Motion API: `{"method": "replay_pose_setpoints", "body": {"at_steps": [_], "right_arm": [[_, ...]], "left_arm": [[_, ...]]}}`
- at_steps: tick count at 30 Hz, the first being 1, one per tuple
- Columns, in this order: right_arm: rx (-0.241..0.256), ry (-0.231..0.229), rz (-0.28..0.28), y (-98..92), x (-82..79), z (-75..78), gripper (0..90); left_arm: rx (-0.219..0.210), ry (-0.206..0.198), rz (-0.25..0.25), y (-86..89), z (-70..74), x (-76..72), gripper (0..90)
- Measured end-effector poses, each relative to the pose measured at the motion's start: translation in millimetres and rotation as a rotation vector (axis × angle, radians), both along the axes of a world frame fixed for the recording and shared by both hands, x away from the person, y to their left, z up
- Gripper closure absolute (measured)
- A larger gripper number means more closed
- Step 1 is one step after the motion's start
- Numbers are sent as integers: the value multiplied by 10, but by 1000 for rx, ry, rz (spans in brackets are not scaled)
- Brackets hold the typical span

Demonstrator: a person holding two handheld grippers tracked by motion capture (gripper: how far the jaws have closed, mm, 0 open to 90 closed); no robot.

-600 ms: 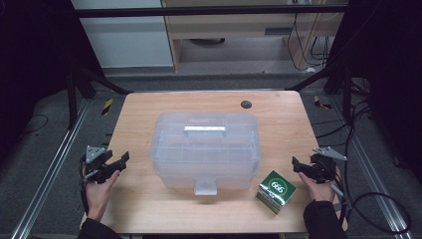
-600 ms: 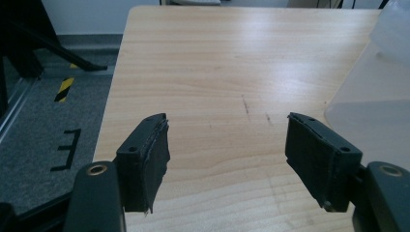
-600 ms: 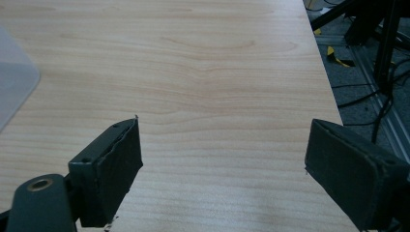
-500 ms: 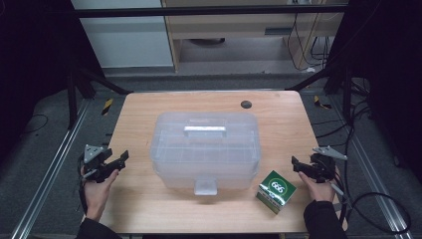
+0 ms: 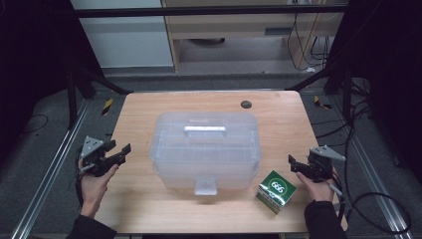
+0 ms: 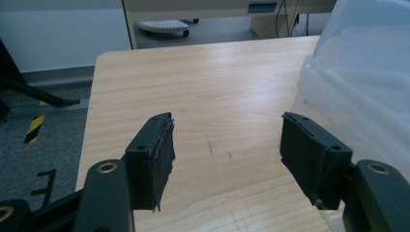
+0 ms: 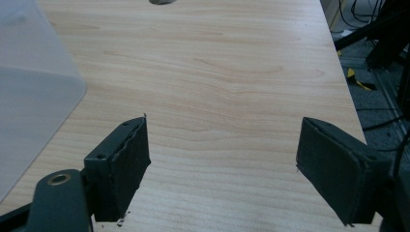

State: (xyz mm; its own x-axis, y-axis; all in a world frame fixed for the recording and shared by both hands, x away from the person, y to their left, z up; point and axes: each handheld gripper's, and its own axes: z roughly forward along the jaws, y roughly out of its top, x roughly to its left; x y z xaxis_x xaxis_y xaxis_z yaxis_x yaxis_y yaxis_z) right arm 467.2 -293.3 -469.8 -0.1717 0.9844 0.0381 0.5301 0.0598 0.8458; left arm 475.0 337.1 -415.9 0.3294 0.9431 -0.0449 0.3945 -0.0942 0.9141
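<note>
1 clear plastic box (image 5: pixel 206 149) sits at frame centre on the bench (image 5: pixel 278 114), 1 green carton (image 5: pixel 275 191) lower right; 2 grippers, left gripper (image 5: pixel 115 152) and right gripper (image 5: pixel 294 164), gape empty at the edges.

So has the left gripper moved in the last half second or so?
Barely. The left gripper sits at the table's left edge, the same gap from the clear plastic box as before, open and empty.

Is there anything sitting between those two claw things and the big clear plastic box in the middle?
Nothing visible. Bare wood lies between the left gripper and the plastic box. The green carton sits nearer the person than the right gripper.
</note>
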Motion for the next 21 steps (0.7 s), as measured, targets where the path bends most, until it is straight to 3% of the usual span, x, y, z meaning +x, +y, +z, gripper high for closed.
{"method": "replay_pose_setpoints", "body": {"at_steps": [9, 13, 21], "right_arm": [[20, -3, 18, 28, -3, 38, 189], [20, 0, 27, 43, 0, 42, 186], [24, 7, 35, 54, 1, 38, 183]], "left_arm": [[-8, -31, -47, -48, 230, 35, 370], [25, -41, -83, -65, 386, 57, 370], [69, -41, -150, -139, 554, 61, 368]]}}
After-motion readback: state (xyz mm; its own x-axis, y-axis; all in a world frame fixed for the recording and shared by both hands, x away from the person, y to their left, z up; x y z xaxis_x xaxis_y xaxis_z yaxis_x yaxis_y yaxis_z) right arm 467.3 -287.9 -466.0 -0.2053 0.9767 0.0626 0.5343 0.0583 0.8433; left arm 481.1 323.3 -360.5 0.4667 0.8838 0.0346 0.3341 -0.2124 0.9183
